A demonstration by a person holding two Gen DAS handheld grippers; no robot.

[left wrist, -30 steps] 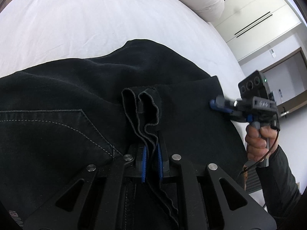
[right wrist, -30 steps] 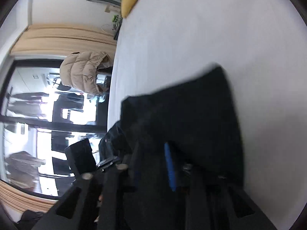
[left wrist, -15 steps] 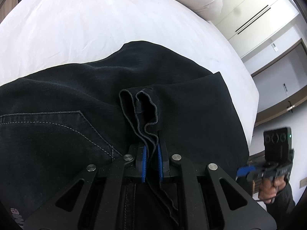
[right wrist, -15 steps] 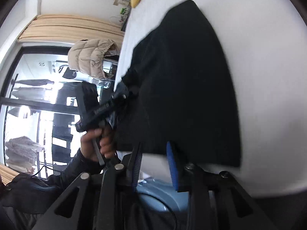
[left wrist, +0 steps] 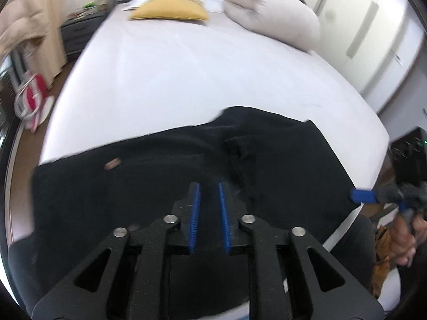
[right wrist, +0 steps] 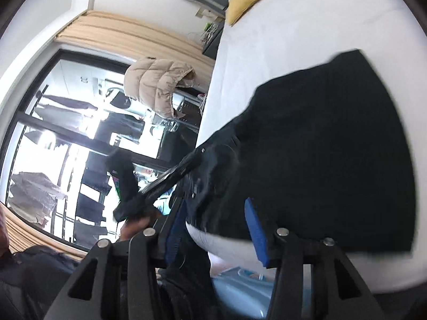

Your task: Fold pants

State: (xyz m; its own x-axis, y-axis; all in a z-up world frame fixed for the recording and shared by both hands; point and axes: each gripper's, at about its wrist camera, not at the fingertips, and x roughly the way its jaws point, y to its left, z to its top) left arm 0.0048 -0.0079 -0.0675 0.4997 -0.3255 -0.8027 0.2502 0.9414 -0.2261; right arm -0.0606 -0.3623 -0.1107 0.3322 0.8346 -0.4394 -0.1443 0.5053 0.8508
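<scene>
The pants (left wrist: pixel 165 176) lie across the lower half of the left wrist view, spread on the white bed (left wrist: pixel 186 74) near its front edge; in the right wrist view they fill the centre and right of the frame (right wrist: pixel 333 146). They look like black denim: soft and limp, but thick and fairly heavy for cloth, so they should drape and sag rather than hold a shape, and stacked layers will slip over one another only a little. I judge the best holds are the doubled edges, a hem or the waistband, where the seam gives the pads something firm; pinching a flat single layer in mid-panel would likely lift only that layer.

The left gripper (left wrist: pixel 209 213) sits low centre, its blue pads narrowly apart with nothing between them. The right gripper (right wrist: pixel 213 226) is wide apart and empty, at the bed's edge in the lower centre of its view; it also shows at the right edge of the left view (left wrist: pixel 363 196).

Half a second ago the left gripper pinched a bunched fold of cloth; now it has let go and pulled back and up, so far more of the bed, the yellow cushion (left wrist: pixel 168 13) and white pillow (left wrist: pixel 275 24) show. The right gripper stayed free of the cloth.
</scene>
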